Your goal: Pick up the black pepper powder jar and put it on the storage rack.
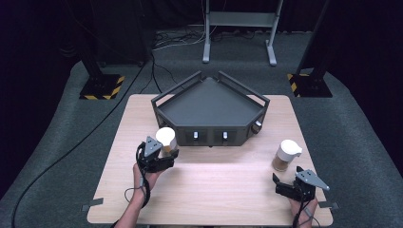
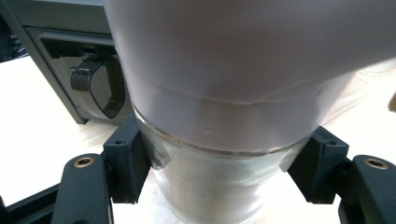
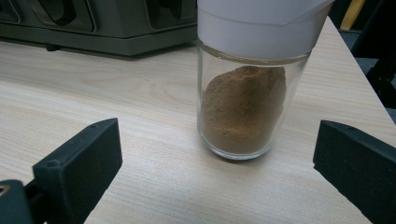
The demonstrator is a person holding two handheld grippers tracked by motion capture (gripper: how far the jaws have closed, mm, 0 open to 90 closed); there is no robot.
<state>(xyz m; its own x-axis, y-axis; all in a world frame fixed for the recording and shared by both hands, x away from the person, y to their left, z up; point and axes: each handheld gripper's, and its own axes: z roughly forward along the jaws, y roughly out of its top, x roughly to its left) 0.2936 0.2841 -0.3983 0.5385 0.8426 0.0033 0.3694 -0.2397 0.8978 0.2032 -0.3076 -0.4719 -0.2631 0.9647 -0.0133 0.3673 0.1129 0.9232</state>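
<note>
While left gripper [image 2: 219, 172] clasps one jar [image 2: 224, 116], another jar [image 3: 247, 88] stands before right gripper [image 3: 215, 172].

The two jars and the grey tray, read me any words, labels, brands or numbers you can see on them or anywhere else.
None can be read.
Left jar, white lid, in the left gripper: no print visible.
Right jar of brown powder, ahead of the right gripper: plain glass, plain white lid.
Grey tray: front knobs, no legible marks.
Yellow-black hazard stripes on the stand bases: a pattern, no text.
</note>
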